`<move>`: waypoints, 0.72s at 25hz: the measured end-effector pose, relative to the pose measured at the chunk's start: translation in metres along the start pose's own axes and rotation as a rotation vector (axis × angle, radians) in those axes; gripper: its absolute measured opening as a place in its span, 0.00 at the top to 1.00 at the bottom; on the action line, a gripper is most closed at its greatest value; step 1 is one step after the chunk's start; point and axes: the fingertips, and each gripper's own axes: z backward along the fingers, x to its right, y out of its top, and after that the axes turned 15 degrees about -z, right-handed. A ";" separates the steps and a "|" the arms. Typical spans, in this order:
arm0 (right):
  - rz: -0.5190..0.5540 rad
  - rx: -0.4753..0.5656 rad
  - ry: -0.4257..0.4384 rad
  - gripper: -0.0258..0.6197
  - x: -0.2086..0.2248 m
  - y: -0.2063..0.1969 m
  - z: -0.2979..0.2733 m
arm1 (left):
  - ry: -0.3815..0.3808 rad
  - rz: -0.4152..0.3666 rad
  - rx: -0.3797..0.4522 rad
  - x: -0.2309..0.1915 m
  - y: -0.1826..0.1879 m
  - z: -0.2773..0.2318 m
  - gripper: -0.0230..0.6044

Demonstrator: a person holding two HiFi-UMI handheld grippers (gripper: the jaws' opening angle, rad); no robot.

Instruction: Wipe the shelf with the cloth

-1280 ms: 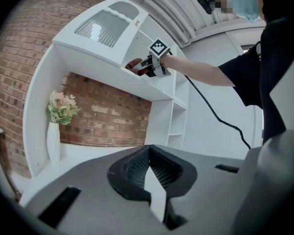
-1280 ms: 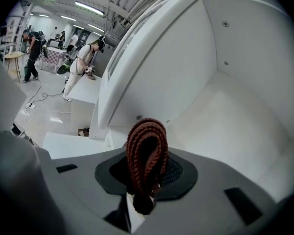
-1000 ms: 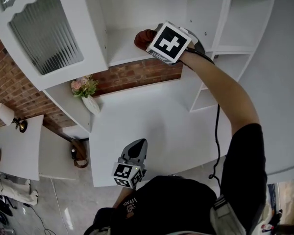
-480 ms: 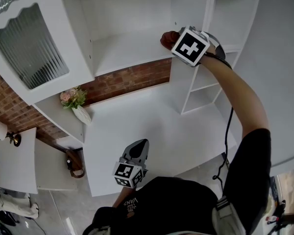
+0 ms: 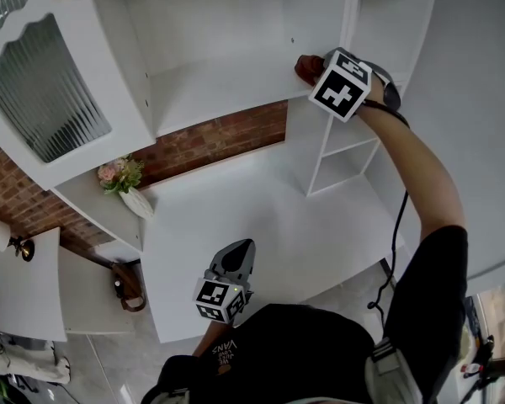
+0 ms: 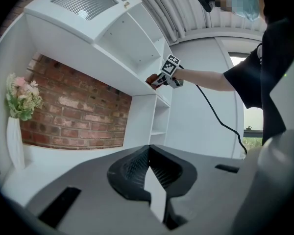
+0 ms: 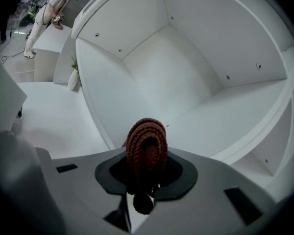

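A rust-brown cloth (image 5: 305, 66) is pressed on the white shelf (image 5: 210, 87) at its right end, beside the upright divider. My right gripper (image 5: 313, 68) is shut on the cloth, arm stretched up to it. In the right gripper view the folded cloth (image 7: 147, 146) bulges from between the jaws of the right gripper (image 7: 146, 173), over the shelf board (image 7: 225, 111) inside the open cabinet. My left gripper (image 5: 236, 261) hangs low near my body, shut with nothing in it. The left gripper (image 6: 149, 168) looks up at the cloth (image 6: 151, 80) far off.
A ribbed-glass cabinet door (image 5: 42, 82) stands open at the left. Below the shelf are a brick wall (image 5: 210, 141), a white counter (image 5: 261, 225) and a vase of flowers (image 5: 126, 183). Narrow side shelves (image 5: 345, 154) lie right. A black cable (image 5: 396, 234) trails from my right arm.
My right gripper has slid the cloth rightward along the shelf to its right end. The left gripper has stayed put.
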 end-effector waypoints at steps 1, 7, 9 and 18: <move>-0.003 0.006 -0.003 0.82 0.000 0.001 0.001 | 0.000 0.000 -0.002 -0.001 0.000 0.001 0.95; -0.048 0.066 -0.014 0.82 -0.003 0.003 0.008 | 0.014 -0.007 -0.011 -0.006 -0.002 0.010 0.95; -0.068 0.081 -0.014 0.82 -0.003 0.000 0.014 | 0.019 -0.009 -0.012 -0.008 0.000 0.013 0.95; -0.216 0.191 0.023 0.82 -0.023 -0.019 0.054 | 0.028 -0.030 -0.021 -0.019 0.003 0.031 0.95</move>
